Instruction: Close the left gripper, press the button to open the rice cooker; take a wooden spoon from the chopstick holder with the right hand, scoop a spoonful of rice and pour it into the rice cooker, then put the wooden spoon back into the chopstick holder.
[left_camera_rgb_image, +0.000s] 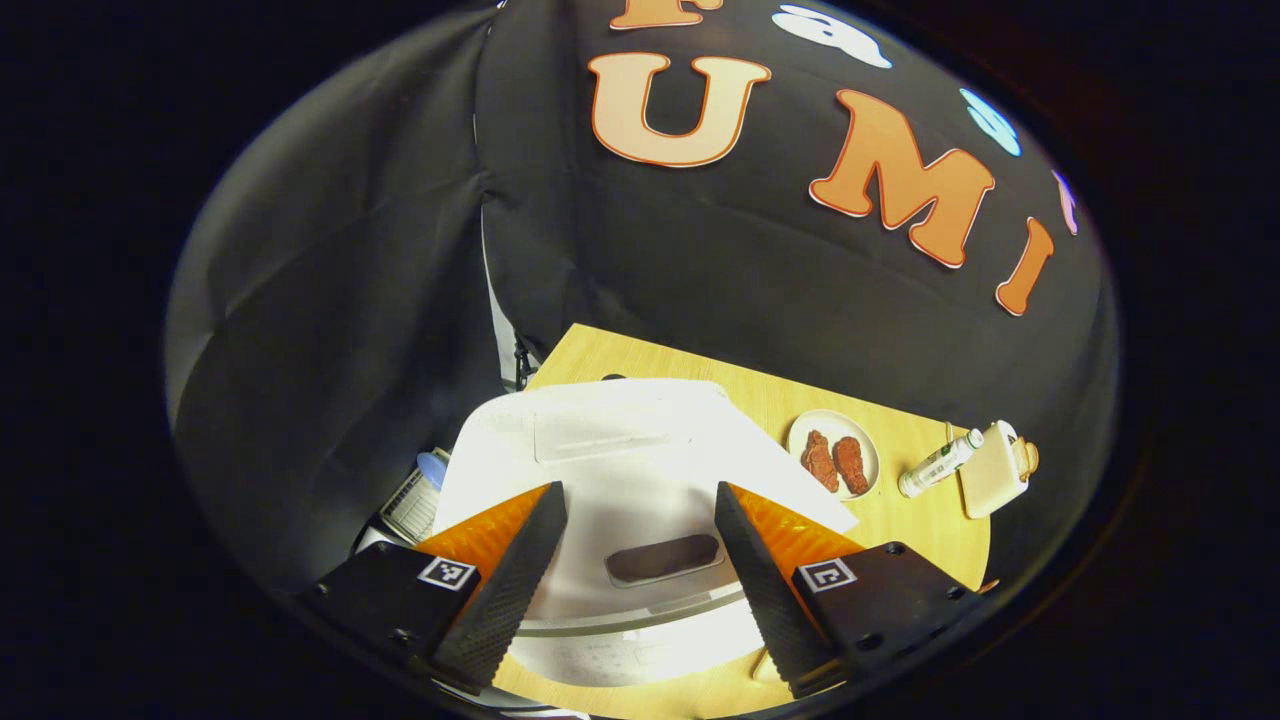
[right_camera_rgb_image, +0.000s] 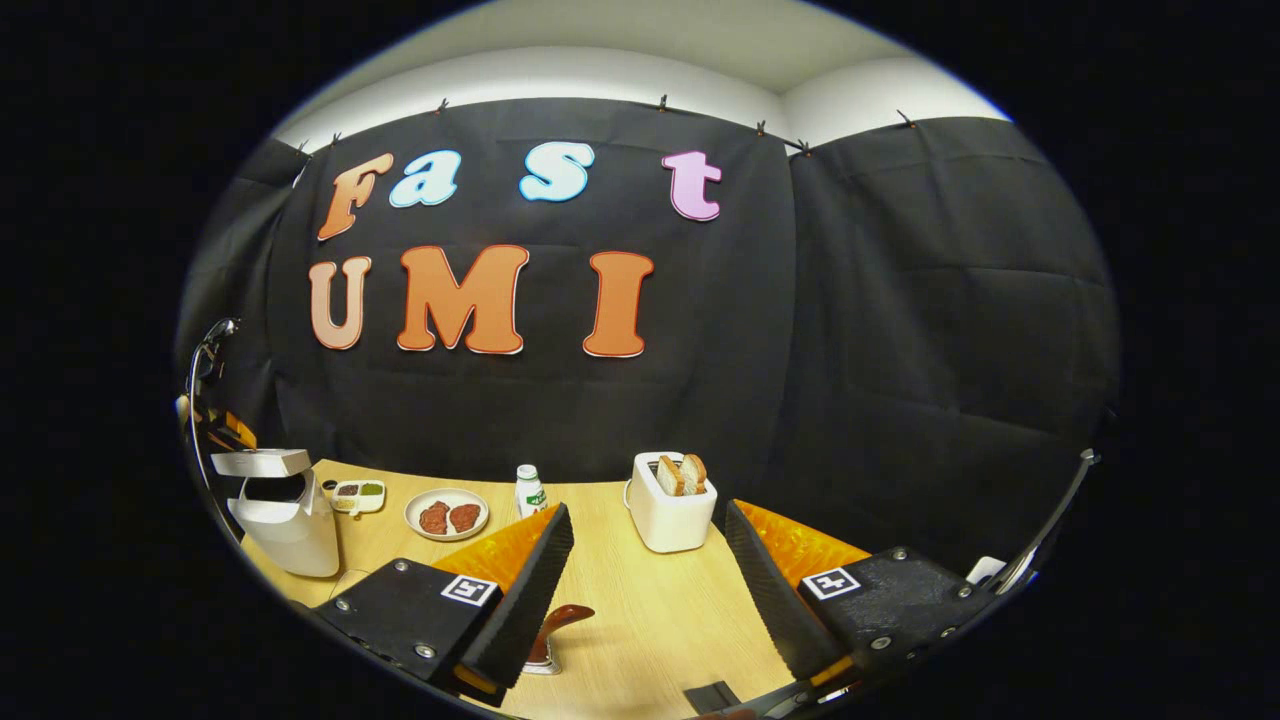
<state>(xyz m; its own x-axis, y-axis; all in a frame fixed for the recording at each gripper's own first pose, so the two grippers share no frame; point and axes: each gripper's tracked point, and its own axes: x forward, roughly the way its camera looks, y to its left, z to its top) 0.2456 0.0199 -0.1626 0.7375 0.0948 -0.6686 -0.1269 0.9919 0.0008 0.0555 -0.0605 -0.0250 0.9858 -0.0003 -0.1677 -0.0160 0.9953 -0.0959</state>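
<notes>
Above the white rice cooker (left_camera_rgb_image: 620, 470), in the left gripper view, the left gripper (left_camera_rgb_image: 640, 560) is hovering with its fingers standing wide apart, straddling the dark oblong button (left_camera_rgb_image: 665, 557) on the cooker's front edge; pressing it, I judge, would need the fingers brought together. Beyond the cooker, a round white plate with two reddish-brown pieces (left_camera_rgb_image: 833, 453) and a small white bottle (left_camera_rgb_image: 940, 462) are sitting on the light wooden table (left_camera_rgb_image: 900, 520).

Far left of the white toaster holding bread slices (right_camera_rgb_image: 668, 505), in the right gripper view, the rice cooker is standing with its lid looking raised. The right gripper (right_camera_rgb_image: 645, 590) is waiting wide and empty. A reddish-brown wooden spoon handle (right_camera_rgb_image: 560, 622) is poking up just beside its own left finger, probably within easy reach.
</notes>
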